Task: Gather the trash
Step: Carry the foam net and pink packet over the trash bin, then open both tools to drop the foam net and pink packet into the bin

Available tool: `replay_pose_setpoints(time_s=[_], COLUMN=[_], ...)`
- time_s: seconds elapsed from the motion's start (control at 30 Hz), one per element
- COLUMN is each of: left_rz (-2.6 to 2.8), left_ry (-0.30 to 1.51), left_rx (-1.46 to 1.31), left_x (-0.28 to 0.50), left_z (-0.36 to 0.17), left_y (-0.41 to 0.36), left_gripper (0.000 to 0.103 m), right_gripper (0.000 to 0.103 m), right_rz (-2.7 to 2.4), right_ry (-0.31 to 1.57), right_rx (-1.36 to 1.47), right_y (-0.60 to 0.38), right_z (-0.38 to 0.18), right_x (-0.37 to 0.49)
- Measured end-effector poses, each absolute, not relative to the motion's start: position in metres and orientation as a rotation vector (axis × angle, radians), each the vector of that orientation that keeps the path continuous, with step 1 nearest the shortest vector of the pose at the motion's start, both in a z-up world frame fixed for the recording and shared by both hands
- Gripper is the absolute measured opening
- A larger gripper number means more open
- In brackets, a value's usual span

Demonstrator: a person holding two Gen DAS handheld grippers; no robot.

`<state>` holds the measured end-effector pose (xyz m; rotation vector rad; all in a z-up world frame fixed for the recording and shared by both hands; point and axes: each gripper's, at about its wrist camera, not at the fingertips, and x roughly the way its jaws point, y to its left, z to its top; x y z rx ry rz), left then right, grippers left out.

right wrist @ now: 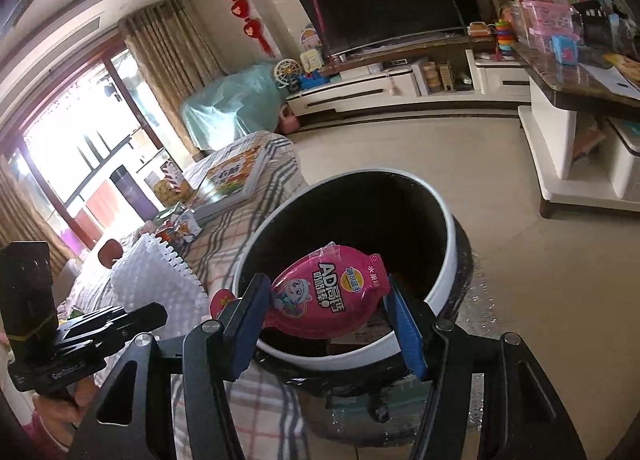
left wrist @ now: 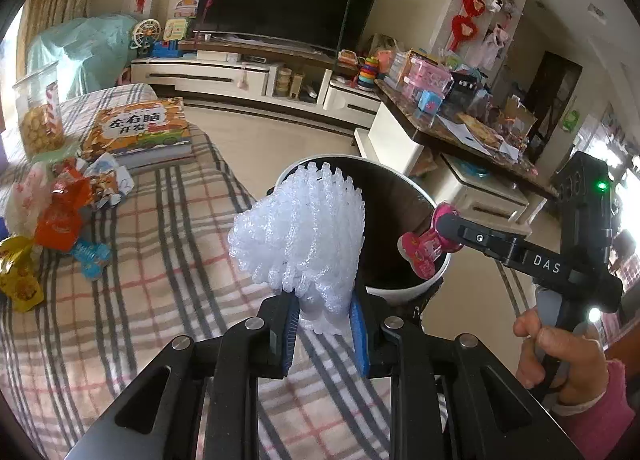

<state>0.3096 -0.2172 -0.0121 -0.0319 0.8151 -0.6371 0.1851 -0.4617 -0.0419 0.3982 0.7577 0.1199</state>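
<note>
My left gripper (left wrist: 324, 320) is shut on a white foam fruit net (left wrist: 300, 227) and holds it beside the near rim of the white-rimmed dark bin (left wrist: 400, 292). My right gripper (right wrist: 328, 320) is shut on a pink snack wrapper (right wrist: 328, 292) and holds it over the bin's (right wrist: 448, 260) mouth. The right gripper (left wrist: 444, 227) with its wrapper (left wrist: 426, 252) also shows in the left wrist view. The foam net (right wrist: 160, 280) and left gripper (right wrist: 132, 316) show in the right wrist view. Several more wrappers (left wrist: 60, 215) lie on the plaid cloth at left.
A plaid-covered surface (left wrist: 168, 260) carries a children's book (left wrist: 140, 131) and a snack jar (left wrist: 38, 111). A TV stand (left wrist: 248, 75) and a cluttered coffee table (left wrist: 460, 127) stand beyond the bin. Tiled floor (right wrist: 400, 147) lies between them.
</note>
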Motion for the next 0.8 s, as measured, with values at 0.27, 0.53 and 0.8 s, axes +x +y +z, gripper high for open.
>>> replay_pose_setpoints(time_s=[0.27, 0.53, 0.8], left_rz=[-0.649, -0.654, -0.654], left_ry=[0.833, 0.841, 0.861], left_rx=[-0.028, -0.013, 0.000], left_x=[0.319, 0.335, 0.347], left_z=[-0.012, -0.015, -0.019], left_y=[-0.236, -0.255, -0.271], left_gripper=[0.022, 0.022, 0.024], right_gripper=[0.060, 0.060, 0.060], right_rz=[0.110, 0.102, 0.089], right_ry=[0.759, 0.773, 0.790], right_rx=[0.396, 0.382, 0.368], right_y=[-0.468, -0.472, -0.480], right_z=[-0.042, -0.044, -0.046], right_x=[0.188, 0.195, 0.205])
